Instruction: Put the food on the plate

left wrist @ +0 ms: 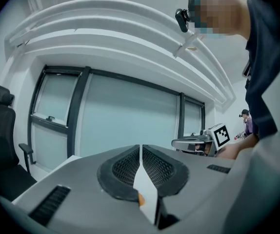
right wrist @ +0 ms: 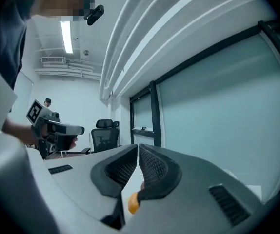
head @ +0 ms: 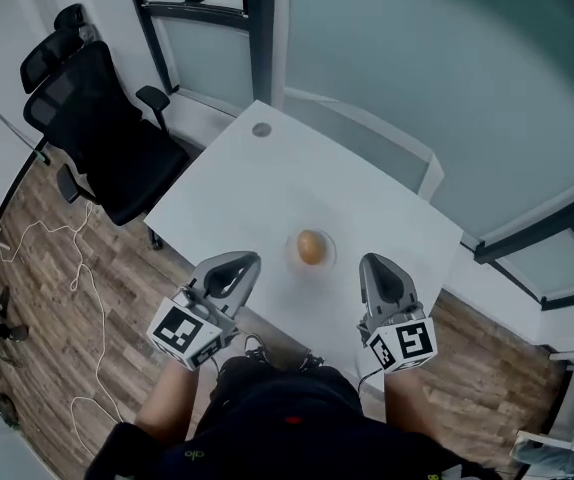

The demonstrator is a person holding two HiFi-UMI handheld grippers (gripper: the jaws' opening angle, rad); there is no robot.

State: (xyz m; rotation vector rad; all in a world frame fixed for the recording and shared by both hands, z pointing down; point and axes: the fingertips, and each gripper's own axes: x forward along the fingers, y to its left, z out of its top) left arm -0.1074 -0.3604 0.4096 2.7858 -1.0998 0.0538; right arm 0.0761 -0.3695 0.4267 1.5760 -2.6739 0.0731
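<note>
The food (head: 311,247) is seen on the plate (head: 292,255), just below the centre of the frame, near the lower edge of the white table (head: 267,178). The left hand-held gripper (head: 239,266) is held at the plate's lower left and the right hand-held gripper (head: 374,268) at its lower right, both apart from it. Both are clenched, jaws pressed together, with nothing grasped. A chair (head: 97,128) is seen at upper left.

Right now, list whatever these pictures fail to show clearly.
- Food: head view, too small to identify; gripper views, shut left tongs and right tongs hide all but an orange sliver.
- Plate: head view, faint clear rim; gripper views, hidden.
- Round spot: head view, too small.
</note>
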